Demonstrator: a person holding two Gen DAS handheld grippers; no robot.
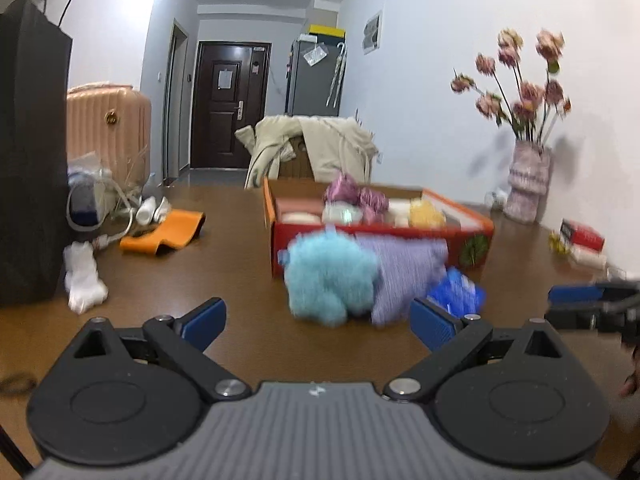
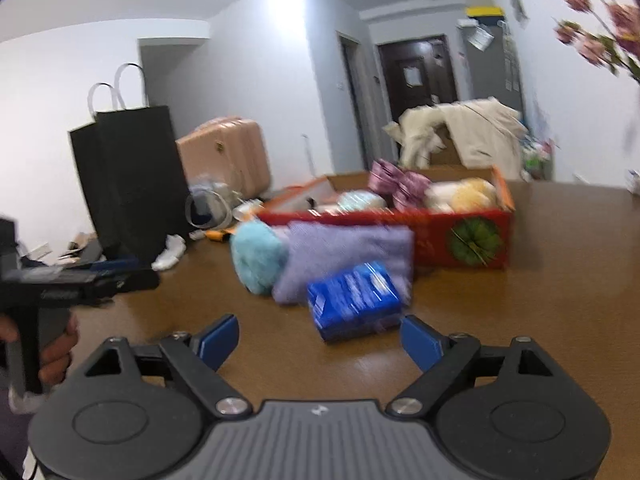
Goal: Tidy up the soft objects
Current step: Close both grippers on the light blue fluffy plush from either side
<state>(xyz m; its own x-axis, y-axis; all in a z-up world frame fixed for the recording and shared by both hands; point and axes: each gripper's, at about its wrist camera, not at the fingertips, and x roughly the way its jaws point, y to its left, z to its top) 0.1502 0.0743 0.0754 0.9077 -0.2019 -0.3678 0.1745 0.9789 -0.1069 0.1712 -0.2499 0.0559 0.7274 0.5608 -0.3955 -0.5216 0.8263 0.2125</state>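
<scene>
In the left wrist view the left tongs (image 1: 318, 322) hang low over the brown surface (image 1: 224, 280), angled slightly down, spread wide and empty. Just ahead lie a teal puff (image 1: 330, 278), a lilac cloth (image 1: 404, 276) and a blue packet (image 1: 458, 292), before the red box (image 1: 380, 240).

In the right wrist view the right tongs (image 2: 320, 342) are released too, empty, the packet (image 2: 354, 300) just ahead.
</scene>
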